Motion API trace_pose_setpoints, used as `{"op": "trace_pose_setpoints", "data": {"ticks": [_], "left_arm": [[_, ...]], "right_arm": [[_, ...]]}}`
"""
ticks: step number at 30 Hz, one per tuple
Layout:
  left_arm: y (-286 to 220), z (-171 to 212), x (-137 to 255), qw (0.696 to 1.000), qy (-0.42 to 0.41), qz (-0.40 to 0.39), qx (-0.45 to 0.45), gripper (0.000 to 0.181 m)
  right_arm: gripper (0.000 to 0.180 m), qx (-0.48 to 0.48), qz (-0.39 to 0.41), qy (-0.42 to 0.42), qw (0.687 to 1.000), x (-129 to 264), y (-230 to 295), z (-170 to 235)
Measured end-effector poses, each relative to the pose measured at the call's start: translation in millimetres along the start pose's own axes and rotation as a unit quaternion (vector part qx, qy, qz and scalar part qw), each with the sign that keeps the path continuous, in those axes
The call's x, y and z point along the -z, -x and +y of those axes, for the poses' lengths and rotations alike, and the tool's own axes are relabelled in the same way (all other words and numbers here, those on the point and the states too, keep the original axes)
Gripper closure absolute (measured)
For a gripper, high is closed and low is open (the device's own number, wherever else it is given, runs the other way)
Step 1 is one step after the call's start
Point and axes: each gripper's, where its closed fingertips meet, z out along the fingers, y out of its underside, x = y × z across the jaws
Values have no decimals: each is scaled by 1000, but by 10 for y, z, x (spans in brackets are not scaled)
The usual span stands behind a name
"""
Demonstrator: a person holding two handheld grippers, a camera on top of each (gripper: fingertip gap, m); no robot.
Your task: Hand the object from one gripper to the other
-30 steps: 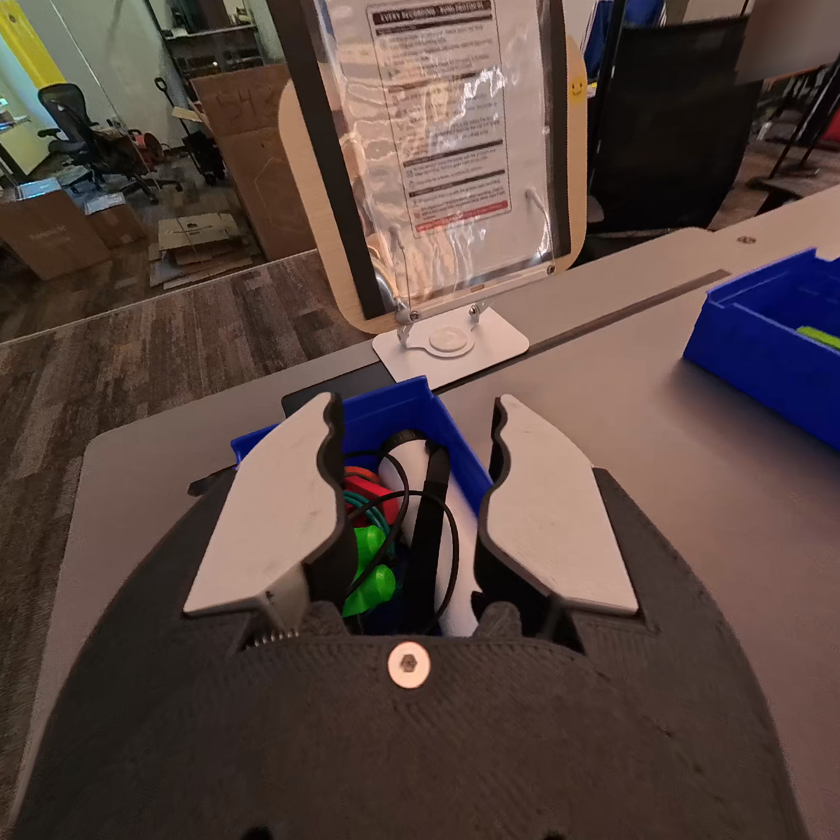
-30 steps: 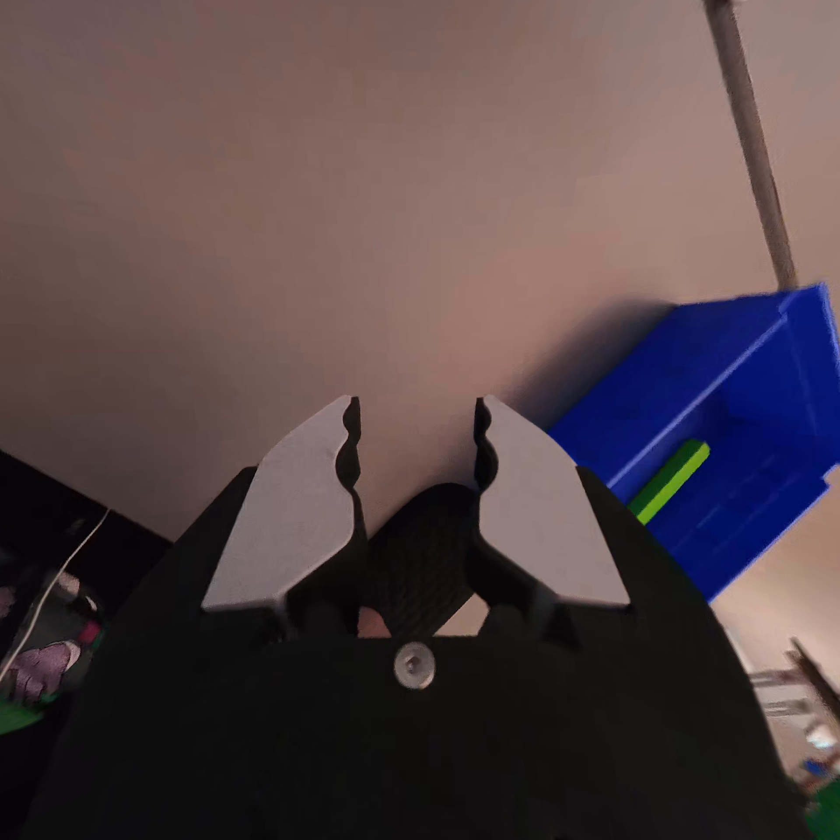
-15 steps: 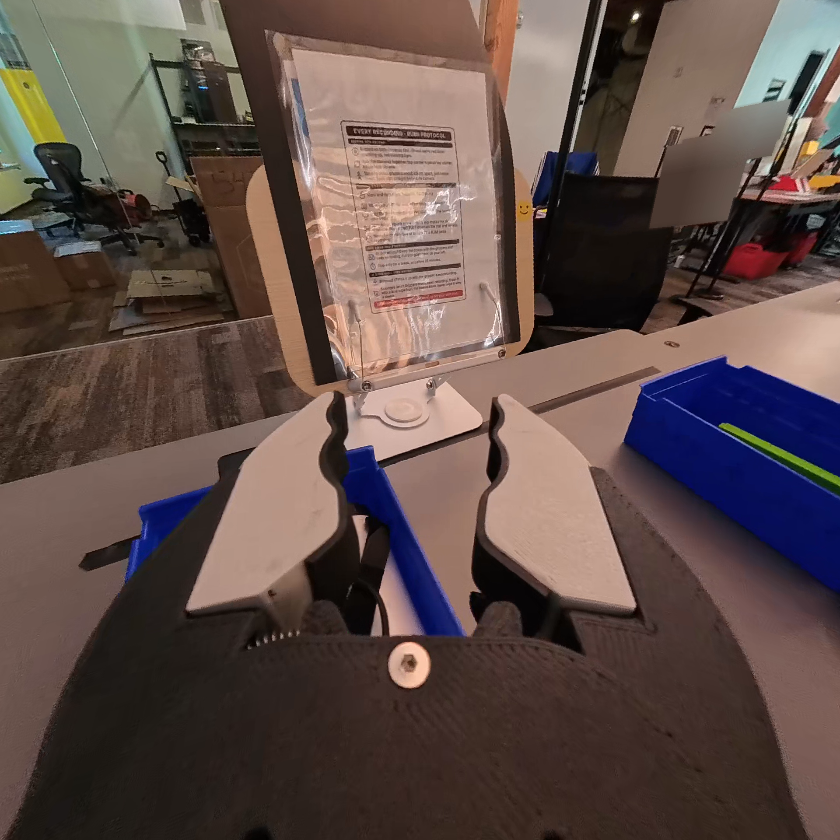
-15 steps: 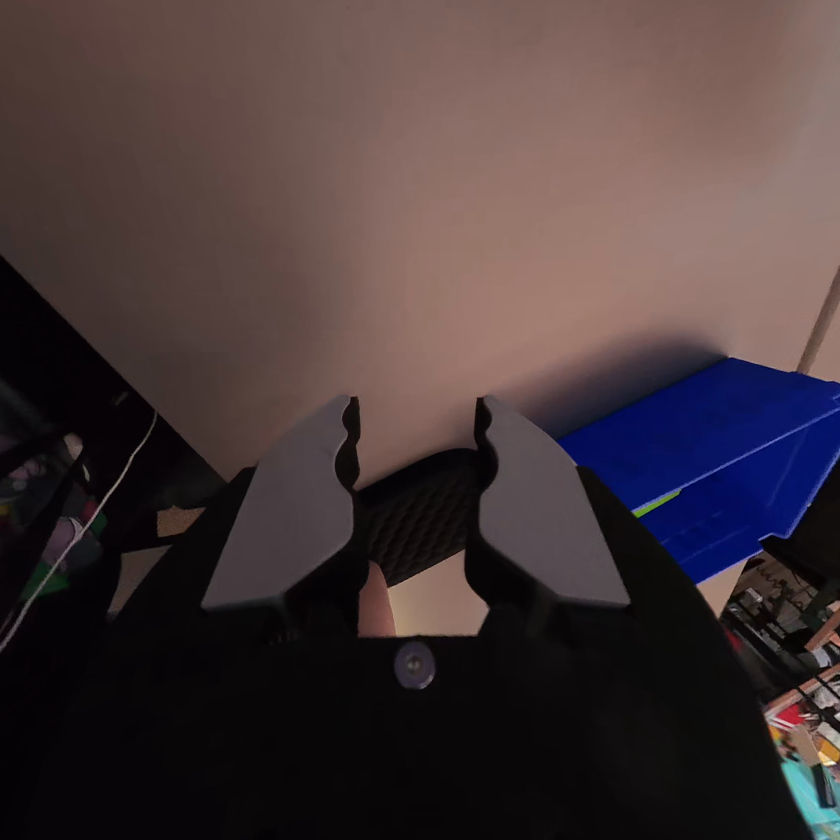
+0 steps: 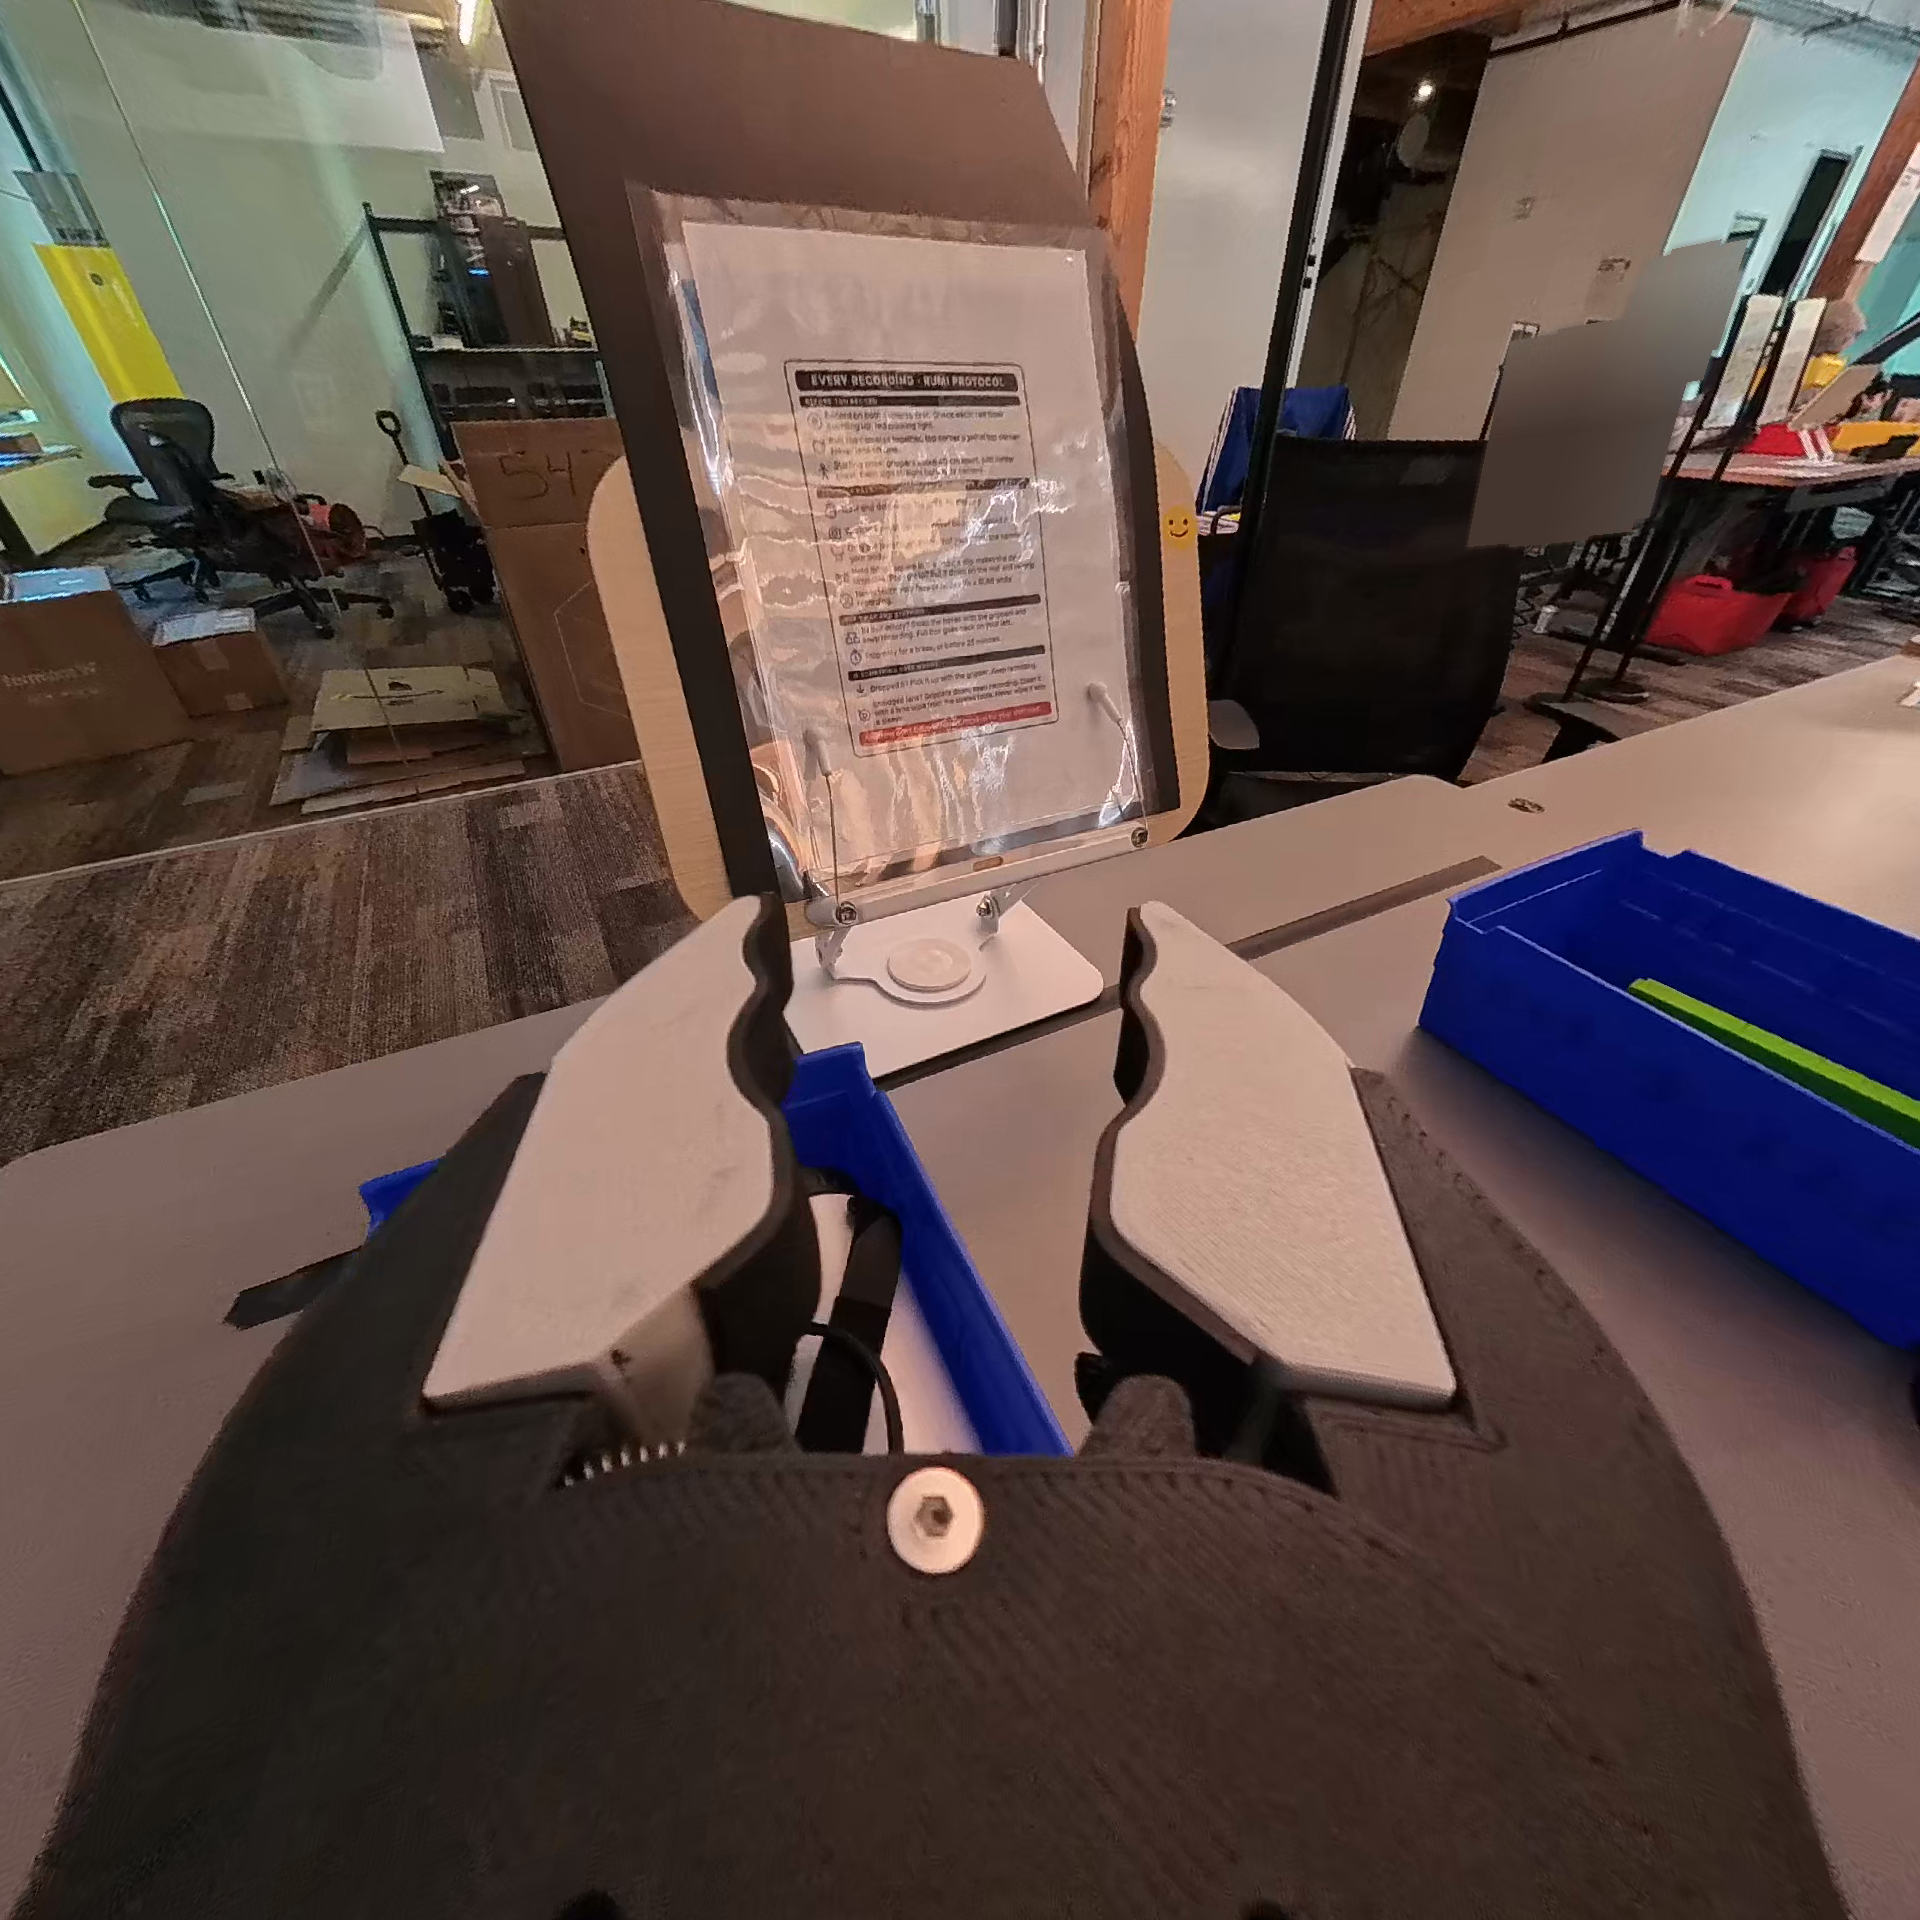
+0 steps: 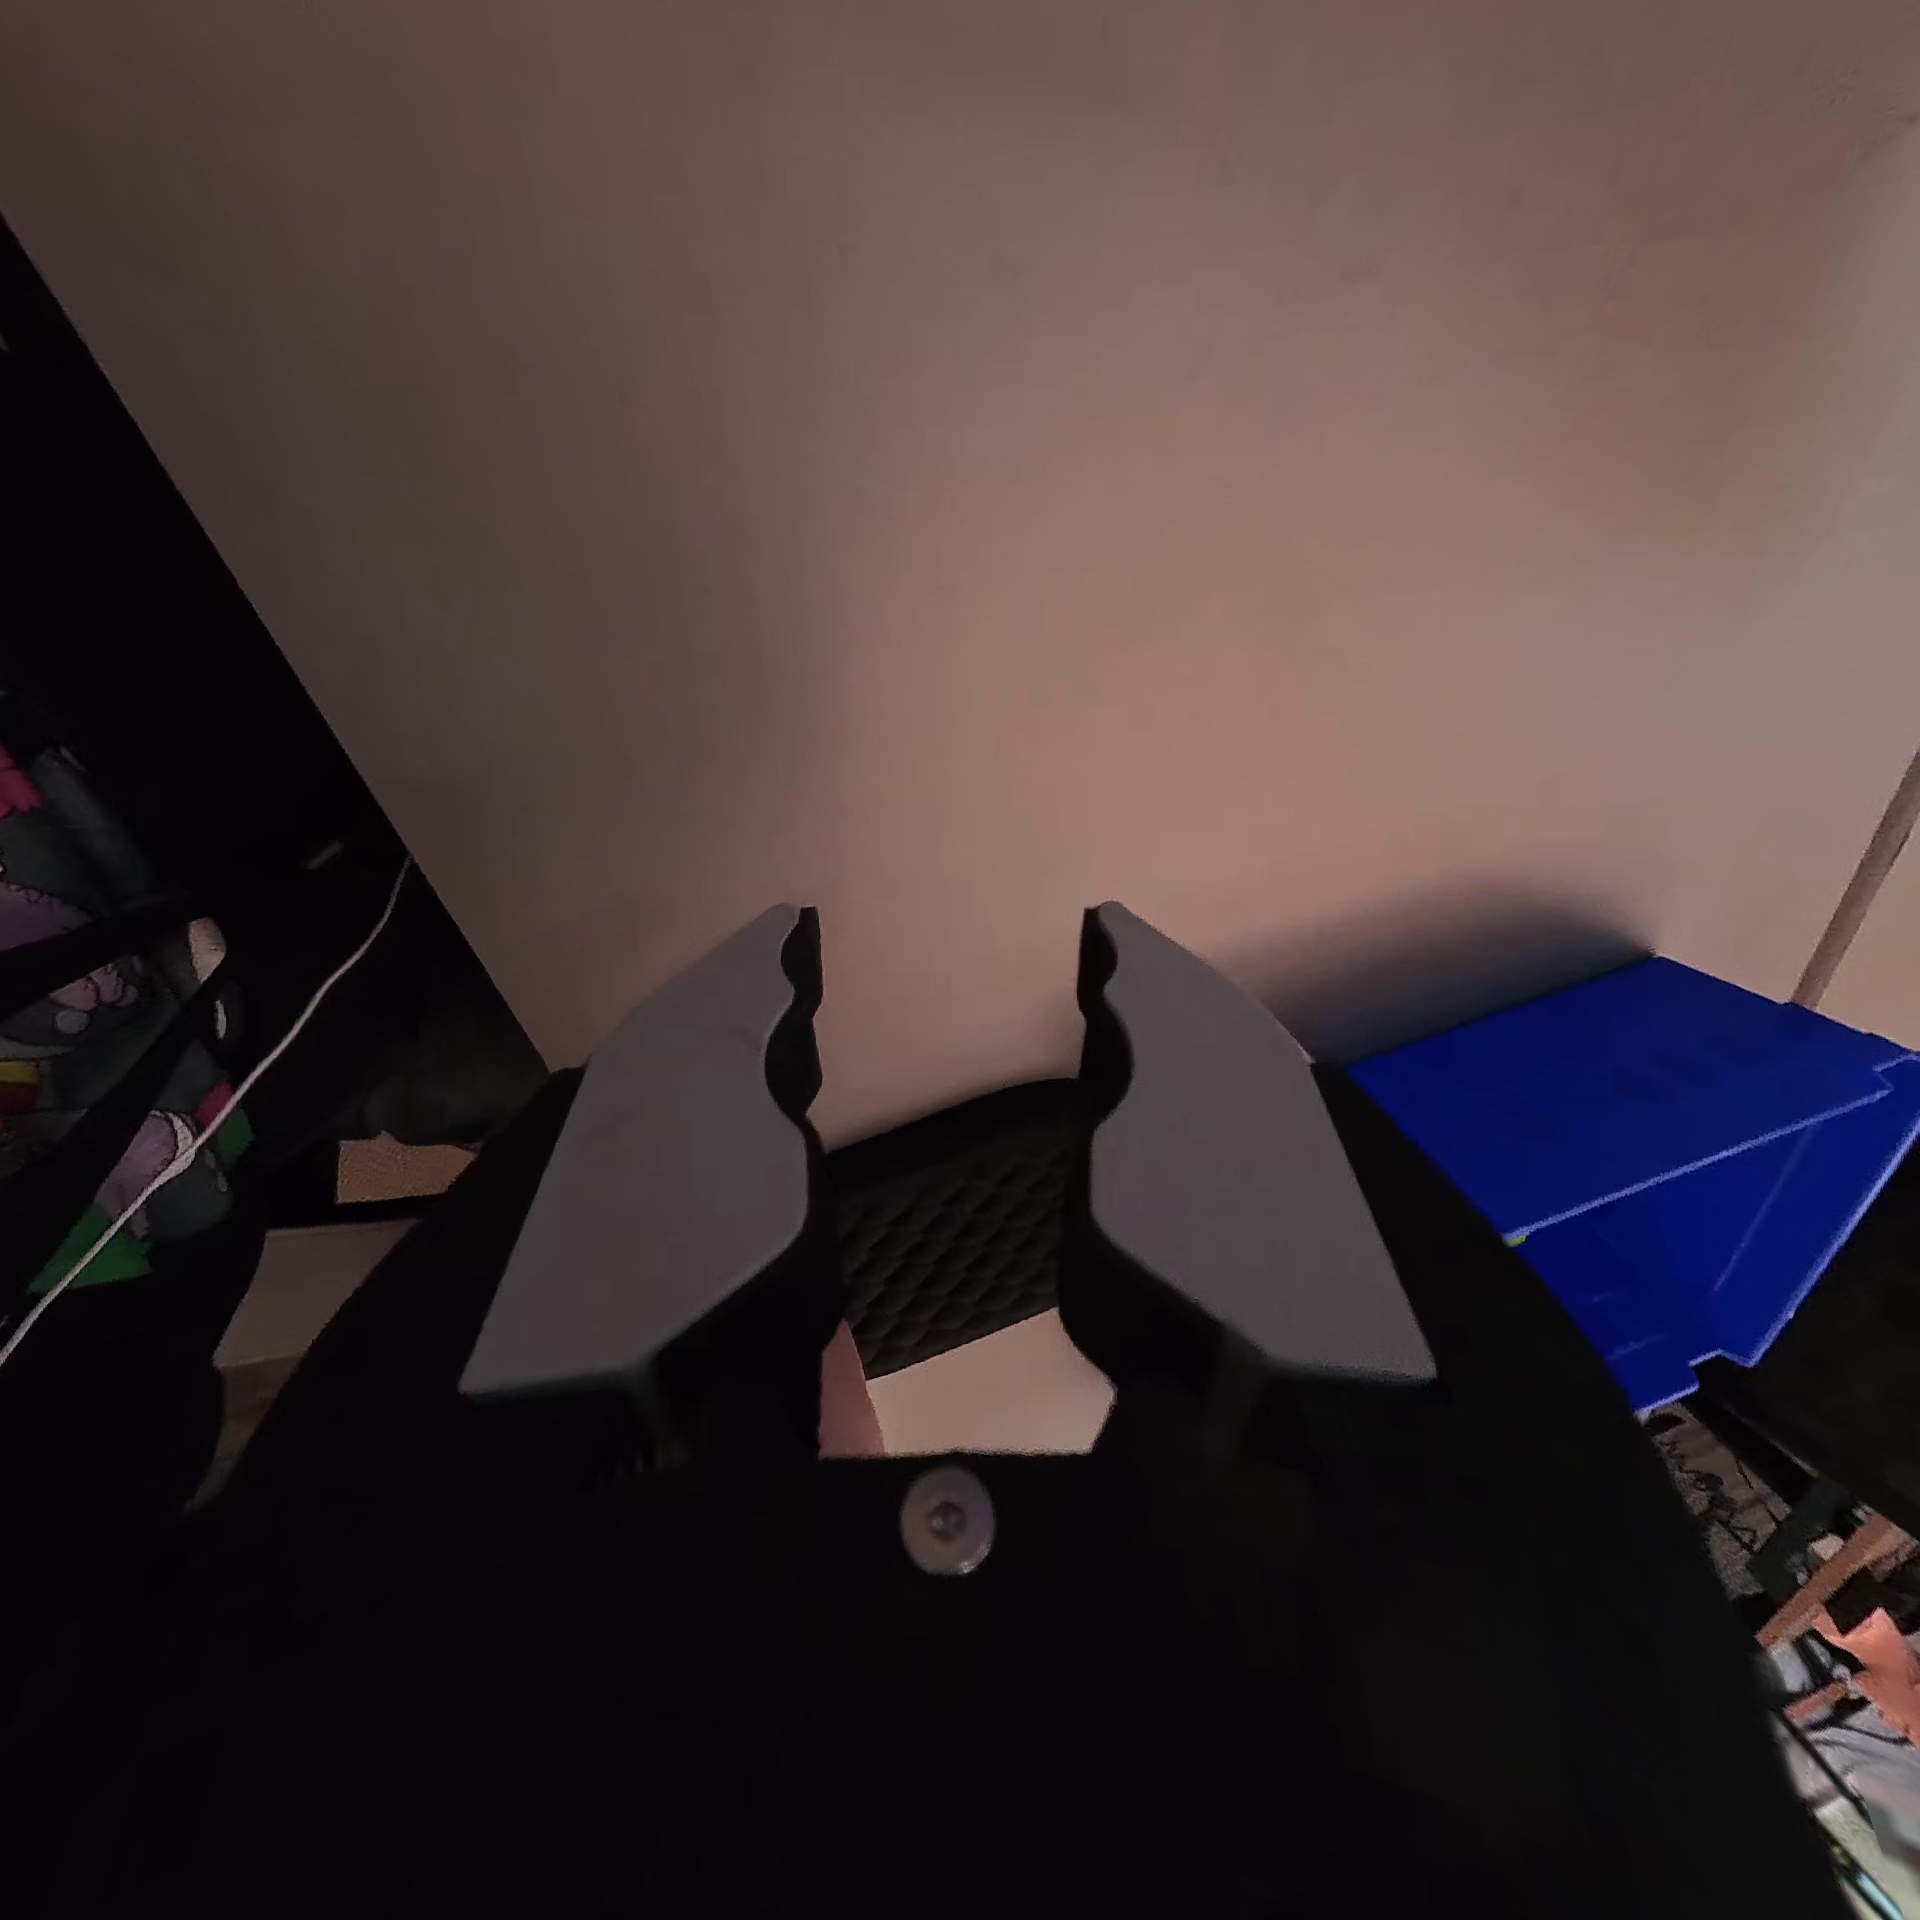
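My left gripper (image 5: 945,935) is open and empty. It hangs above the right wall of a blue bin (image 5: 914,1226) that holds a black cable (image 5: 862,1309) and a white item; the rest of the bin is hidden under the gripper. A second blue bin (image 5: 1662,1122) at the right holds a green stick (image 5: 1787,1049). My right gripper (image 6: 945,925) is open and empty, pointing down at the bare table (image 6: 1039,520). The second bin shows at its right side (image 6: 1621,1132). A black textured part (image 6: 956,1226) and a person's fingertip (image 6: 847,1392) show behind its fingers.
A document stand (image 5: 914,582) with a white base (image 5: 956,977) stands at the table's back edge, just behind the left gripper. The table's front edge (image 6: 312,727) runs diagonally at the left of the right wrist view, with a white cord (image 6: 260,1081) below it. The gap from one gripper's tips to the other's is roughly 35 centimeters.
My left gripper rose and tilted up, shifting right off the middle of the first bin. My right gripper swung so the second bin slid toward the view's right edge. Both stayed open.
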Motion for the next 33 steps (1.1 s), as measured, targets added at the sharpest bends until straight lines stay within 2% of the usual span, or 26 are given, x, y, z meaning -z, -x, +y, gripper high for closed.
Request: {"op": "trace_pose_setpoints", "data": {"ticks": [1,14,20,24,28,31,33], "left_arm": [[2,-9,10,1000,-1,-2,-3,120],[-102,29,-44,1000,13,3,-12,120],[-60,55,-52,1000,23,-9,-19,119],[26,37,18,999,26,-18,-14,118],[248,165,72,994,72,-66,-41,116],[497,424,107,980,147,-112,-77,119],[616,675,126,968,211,-116,-66,119]], "right_arm": [[130,-5,3,-2,1000,2,-14,-8],[131,28,-19,38,999,-134,196,6],[128,3,-21,66,998,-231,80,78],[128,-29,5,74,997,-253,-80,129],[127,-65,5,93,994,-337,-273,193],[127,-101,-5,95,990,-370,-436,272],[127,-131,-12,95,987,-387,-567,339]]}}
